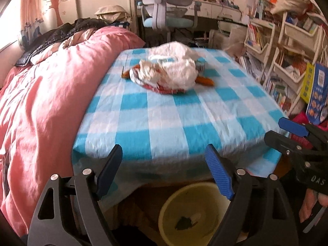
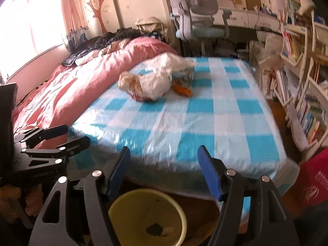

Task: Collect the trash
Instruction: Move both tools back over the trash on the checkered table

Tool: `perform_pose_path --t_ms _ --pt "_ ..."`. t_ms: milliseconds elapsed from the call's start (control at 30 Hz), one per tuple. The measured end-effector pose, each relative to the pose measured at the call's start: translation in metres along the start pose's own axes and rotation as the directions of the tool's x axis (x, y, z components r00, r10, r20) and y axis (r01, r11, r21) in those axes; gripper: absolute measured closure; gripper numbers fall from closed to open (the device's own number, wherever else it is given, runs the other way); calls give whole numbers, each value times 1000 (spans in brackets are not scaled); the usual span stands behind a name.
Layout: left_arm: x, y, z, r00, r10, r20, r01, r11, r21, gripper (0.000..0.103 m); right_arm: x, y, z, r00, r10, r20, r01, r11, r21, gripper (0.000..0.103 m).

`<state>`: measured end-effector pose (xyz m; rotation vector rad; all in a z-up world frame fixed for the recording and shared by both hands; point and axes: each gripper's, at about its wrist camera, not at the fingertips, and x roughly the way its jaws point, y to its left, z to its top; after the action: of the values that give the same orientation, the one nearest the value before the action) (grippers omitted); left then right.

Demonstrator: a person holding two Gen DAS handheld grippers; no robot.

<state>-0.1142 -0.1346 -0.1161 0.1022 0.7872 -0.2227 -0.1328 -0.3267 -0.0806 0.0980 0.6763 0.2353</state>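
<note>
A heap of trash lies on the far half of the checked table (image 1: pixel 164 119): a crumpled white plastic bag (image 1: pixel 174 67) (image 2: pixel 157 78), a red and white wrapper (image 1: pixel 162 89) under it, and an orange piece (image 1: pixel 205 80) (image 2: pixel 182 90) beside it. A yellow bin (image 1: pixel 205 201) (image 2: pixel 143 205) stands on the floor below the table's near edge, with a dark scrap and a white bit inside. My left gripper (image 1: pixel 162 149) (image 2: pixel 76 134) hangs open over the bin with nothing in it. My right gripper (image 2: pixel 164 149) (image 1: pixel 274 128) is open and empty beside it.
A bed with a pink duvet (image 1: pixel 41 102) runs along the table's left side. Bookshelves (image 1: pixel 283 61) crowd the right, with a red bag (image 2: pixel 315 180) near the table's corner. A desk chair (image 1: pixel 164 10) stands beyond the far edge.
</note>
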Motion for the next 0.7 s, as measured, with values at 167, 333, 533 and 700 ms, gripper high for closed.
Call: perform_pose_path --t_ms 167,333,533,700 --pt "8 7 28 999 -4 45 5 1000 -29 24 7 2 27 999 -1 52 4 998 -64 36" --pt "19 30 62 996 15 85 -9 997 -73 23 22 -4 52 998 4 64 1 996 -87 36" --pt "35 57 92 993 57 102 -47 994 -98 23 51 -19 66 1000 -15 24 17 998 -66 36" --pt "51 76 107 995 56 84 -43 988 -149 23 68 -27 64 999 -13 -42 12 1000 -15 36"
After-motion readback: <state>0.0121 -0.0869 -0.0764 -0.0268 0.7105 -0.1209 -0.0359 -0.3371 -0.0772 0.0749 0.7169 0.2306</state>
